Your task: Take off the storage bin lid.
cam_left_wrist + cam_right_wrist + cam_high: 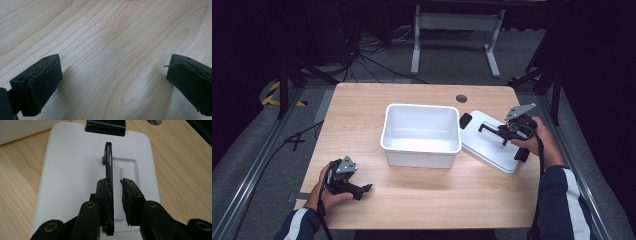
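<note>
Lid [489,145] of white plastic, flat on the counter [362,107] just to the right of the open white bin [421,135], its long axis running from the bin's far right corner toward the counter's near right edge. A thin black handle [109,170] stands upright along the middle of the lid, in line with that axis. A black latch [105,126] sits at the far end of the lid, a matching one at the near end in the high view.

Right gripper [115,195]: at the handle's near end and pointing along it; the handle lies between the 2 jaws. The left pad appears to rest against the handle, while a clear gap separates the right pad from it, so the jaws stand slightly parted and do not clamp it.

Left gripper [112,82]: resting low over bare wood at the counter's near left corner, jaws wide apart with nothing between them, well away from the lid.

Judgement: the right hand is by far the nearer to the lid. Any move of the lid onto the bin would go leftward, and the bin's near right rim is the 1 obstacle in that path.
</note>
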The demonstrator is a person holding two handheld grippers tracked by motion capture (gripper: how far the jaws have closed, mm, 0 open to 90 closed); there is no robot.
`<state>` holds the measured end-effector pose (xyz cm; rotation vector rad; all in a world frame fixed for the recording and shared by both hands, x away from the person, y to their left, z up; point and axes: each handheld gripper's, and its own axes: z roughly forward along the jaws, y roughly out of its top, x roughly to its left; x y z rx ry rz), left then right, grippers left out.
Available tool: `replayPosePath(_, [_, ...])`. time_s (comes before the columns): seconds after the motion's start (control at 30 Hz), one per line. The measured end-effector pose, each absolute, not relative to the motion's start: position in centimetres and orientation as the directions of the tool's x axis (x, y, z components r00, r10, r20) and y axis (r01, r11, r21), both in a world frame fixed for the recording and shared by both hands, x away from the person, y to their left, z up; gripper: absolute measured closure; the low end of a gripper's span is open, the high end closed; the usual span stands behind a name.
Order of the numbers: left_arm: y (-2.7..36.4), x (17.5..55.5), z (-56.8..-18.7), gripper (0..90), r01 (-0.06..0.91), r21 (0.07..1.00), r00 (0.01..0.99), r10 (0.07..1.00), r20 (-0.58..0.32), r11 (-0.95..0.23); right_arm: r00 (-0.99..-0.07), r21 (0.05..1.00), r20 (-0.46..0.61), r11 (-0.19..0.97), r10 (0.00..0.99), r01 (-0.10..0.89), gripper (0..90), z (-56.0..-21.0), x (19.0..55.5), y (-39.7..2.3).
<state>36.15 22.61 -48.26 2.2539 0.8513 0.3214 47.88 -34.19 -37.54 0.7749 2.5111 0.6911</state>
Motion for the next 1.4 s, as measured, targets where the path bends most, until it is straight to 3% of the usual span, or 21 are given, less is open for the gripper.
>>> replayPosePath(0.53, [22.6, 36.2, -48.3, 0.7, 0.484, 0.687, 0.754, 0.657, -0.012, -0.542, -0.763, 0.635, -0.167, 0.66, 0.625, 0.401, 52.7, -36.6, 46.5, -34.2])
replayPosePath(0.93, [22.6, 36.2, -48.3, 0.6, 0.481, 0.688, 0.754, 0.656, -0.009, -0.544, -0.735, 0.678, -0.168, 0.618, 0.657, 0.398, 50.4, -36.0, 44.9, -34.8])
replayPosePath(1.4, [22.6, 36.2, -48.3, 0.6, 0.481, 0.688, 0.754, 0.656, -0.009, -0.544, -0.711, 0.701, -0.175, 0.593, 0.681, 0.396, 33.5, -35.7, 42.3, -34.8])
